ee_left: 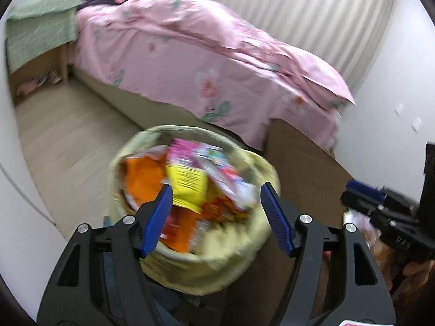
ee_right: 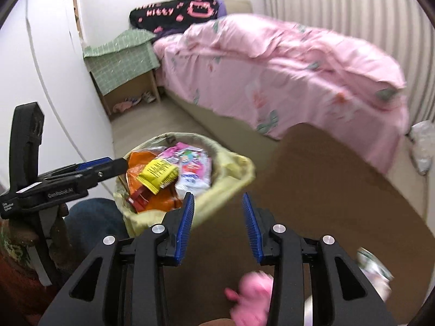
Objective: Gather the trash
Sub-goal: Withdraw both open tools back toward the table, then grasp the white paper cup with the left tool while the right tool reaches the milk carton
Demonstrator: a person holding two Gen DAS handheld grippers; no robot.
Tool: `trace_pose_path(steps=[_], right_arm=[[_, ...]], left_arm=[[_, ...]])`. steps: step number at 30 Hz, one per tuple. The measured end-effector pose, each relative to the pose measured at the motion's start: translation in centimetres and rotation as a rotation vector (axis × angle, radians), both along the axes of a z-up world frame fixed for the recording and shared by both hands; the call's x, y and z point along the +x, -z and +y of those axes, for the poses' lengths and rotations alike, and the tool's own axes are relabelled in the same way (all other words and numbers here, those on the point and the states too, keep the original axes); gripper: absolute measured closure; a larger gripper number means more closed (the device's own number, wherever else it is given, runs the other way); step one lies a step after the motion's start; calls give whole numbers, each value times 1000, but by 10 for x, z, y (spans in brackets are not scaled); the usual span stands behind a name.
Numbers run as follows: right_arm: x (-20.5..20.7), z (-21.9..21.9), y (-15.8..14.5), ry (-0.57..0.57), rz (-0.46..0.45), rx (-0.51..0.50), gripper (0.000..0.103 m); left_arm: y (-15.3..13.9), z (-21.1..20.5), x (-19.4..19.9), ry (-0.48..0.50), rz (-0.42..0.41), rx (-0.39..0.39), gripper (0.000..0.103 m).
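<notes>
A bin lined with a pale yellow bag (ee_left: 206,260) stands on the floor, full of bright snack wrappers (ee_left: 187,182). It also shows in the right wrist view (ee_right: 231,168). My left gripper (ee_left: 217,201) is open and empty, hovering just above the bin's near rim. My right gripper (ee_right: 218,212) is open and empty over a brown table (ee_right: 312,190), to the right of the bin. A pink item (ee_right: 252,298) and a crumpled wrapper (ee_right: 375,271) lie on the table under the right gripper. The left gripper's side shows at the left (ee_right: 108,167).
A bed with a pink floral duvet (ee_left: 217,62) runs along the back. A nightstand under a green cloth (ee_right: 122,62) stands by the wall. A white plastic bag (ee_right: 422,146) lies on the floor at far right. Beige floor (ee_left: 68,149) lies left of the bin.
</notes>
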State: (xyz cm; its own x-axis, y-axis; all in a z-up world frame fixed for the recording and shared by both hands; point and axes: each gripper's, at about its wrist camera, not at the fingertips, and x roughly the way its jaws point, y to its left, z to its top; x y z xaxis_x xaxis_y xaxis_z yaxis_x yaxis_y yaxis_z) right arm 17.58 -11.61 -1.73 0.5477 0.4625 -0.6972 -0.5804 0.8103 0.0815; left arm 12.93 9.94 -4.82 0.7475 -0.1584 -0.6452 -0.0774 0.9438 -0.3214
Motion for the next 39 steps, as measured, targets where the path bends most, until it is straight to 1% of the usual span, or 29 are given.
trace_pose_path(steps=[4, 8, 12, 14, 15, 16, 18, 20, 22, 23, 25, 28, 29, 30, 32, 33, 35, 39], right_arm=[[-37, -50, -11, 55, -58, 4, 67], [-61, -93, -12, 127, -88, -20, 67], [-81, -136, -9, 210, -94, -29, 66], [-90, -153, -4, 247, -97, -30, 65], [-94, -164, -2, 272, -105, -30, 61], [-99, -174, 1, 295, -111, -29, 59], [-106, -188, 7, 329, -115, -26, 59], [-112, -203, 15, 369, -112, -24, 59], [-117, -218, 23, 400, -109, -22, 56], [-118, -222, 26, 404, -110, -21, 51], [-124, -231, 35, 409, -97, -25, 50], [-129, -237, 46, 415, -61, -37, 50], [-129, -237, 49, 416, -54, -38, 50], [-131, -238, 52, 417, -46, -35, 50], [-132, -238, 57, 406, -32, -35, 50], [-132, -236, 58, 399, -28, -37, 50], [-129, -232, 61, 395, -22, -34, 50], [-111, -223, 61, 382, 16, 57, 50]], left_arm=[[-15, -48, -12, 102, -32, 63, 40], [-25, -84, -19, 172, -52, 99, 40], [-29, -110, -23, 240, -71, 107, 40], [-31, -127, -25, 305, -98, 100, 40], [-32, -134, -27, 338, -110, 100, 40], [-32, -145, -28, 386, -121, 104, 39], [-33, -166, -29, 474, -135, 110, 38], [-31, -194, -27, 569, -143, 134, 36], [-26, -220, -23, 622, -139, 176, 36], [-23, -234, -19, 641, -132, 194, 36], [-16, -253, -13, 664, -115, 218, 36], [3, -283, 8, 651, -54, 272, 36], [9, -289, 15, 648, -29, 273, 37], [13, -291, 20, 644, -12, 268, 41], [18, -288, 30, 623, 22, 229, 70], [17, -284, 31, 610, 24, 207, 75], [10, -268, 28, 584, -5, 154, 85], [-7, -238, 17, 532, -52, 99, 88]])
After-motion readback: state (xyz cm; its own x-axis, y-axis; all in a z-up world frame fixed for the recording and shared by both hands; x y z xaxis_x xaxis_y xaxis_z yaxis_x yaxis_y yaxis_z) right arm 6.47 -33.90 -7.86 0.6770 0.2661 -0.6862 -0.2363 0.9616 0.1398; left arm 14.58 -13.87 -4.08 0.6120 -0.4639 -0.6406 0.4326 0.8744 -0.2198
